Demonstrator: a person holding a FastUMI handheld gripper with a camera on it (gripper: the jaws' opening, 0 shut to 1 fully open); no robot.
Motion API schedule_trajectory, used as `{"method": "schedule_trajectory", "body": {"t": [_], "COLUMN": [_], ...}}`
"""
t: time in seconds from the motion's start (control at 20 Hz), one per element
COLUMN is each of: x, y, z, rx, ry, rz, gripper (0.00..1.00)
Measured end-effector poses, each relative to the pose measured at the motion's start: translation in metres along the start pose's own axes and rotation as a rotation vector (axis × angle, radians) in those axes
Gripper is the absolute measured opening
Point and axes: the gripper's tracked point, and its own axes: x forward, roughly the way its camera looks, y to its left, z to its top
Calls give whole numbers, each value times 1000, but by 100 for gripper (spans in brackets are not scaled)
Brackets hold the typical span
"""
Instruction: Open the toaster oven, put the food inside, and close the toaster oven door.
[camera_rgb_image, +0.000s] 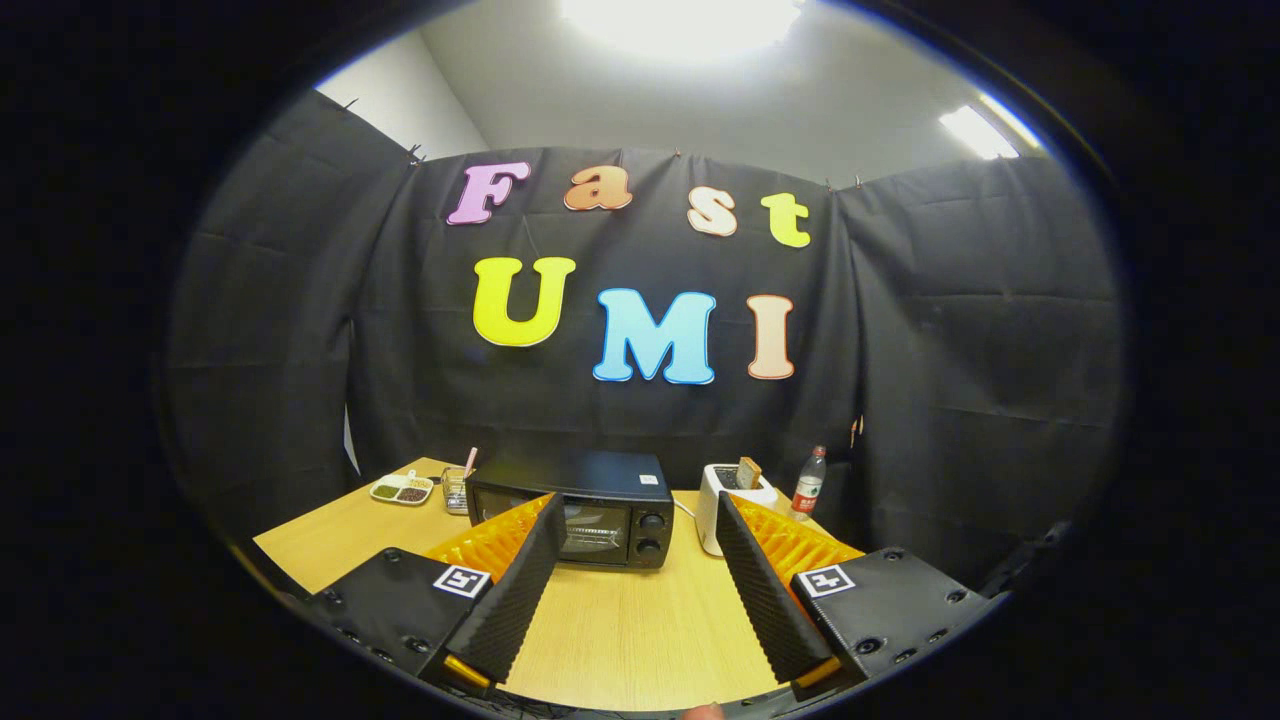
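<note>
A divided dish (401, 489) and a small glass (455, 489) sit left of my black toaster oven (572, 508), door shut, on the wooden table (630, 620) beyond my tongs (634, 507), which gape empty. Right: white toaster (722, 500), bottle (809, 480).

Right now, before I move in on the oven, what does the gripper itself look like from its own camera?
The gripper has two long wedge-shaped fingers with finely ribbed inner faces. Each finger sits on a black block housing with screws, and each housing carries a square black-and-white marker. The fingers are spread apart over the wooden table.
</note>
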Motion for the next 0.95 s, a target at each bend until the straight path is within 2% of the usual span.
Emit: {"method": "schedule_trajectory", "body": {"t": [0.45,0.75,0.95], "x": [-25,-26,-25], "y": [-18,-25,-28], "z": [16,11,16], "rx": [19,73,67], "ry": [-34,-17,-30], "rz": [-30,-38,-45], "gripper": [96,96,96]}}
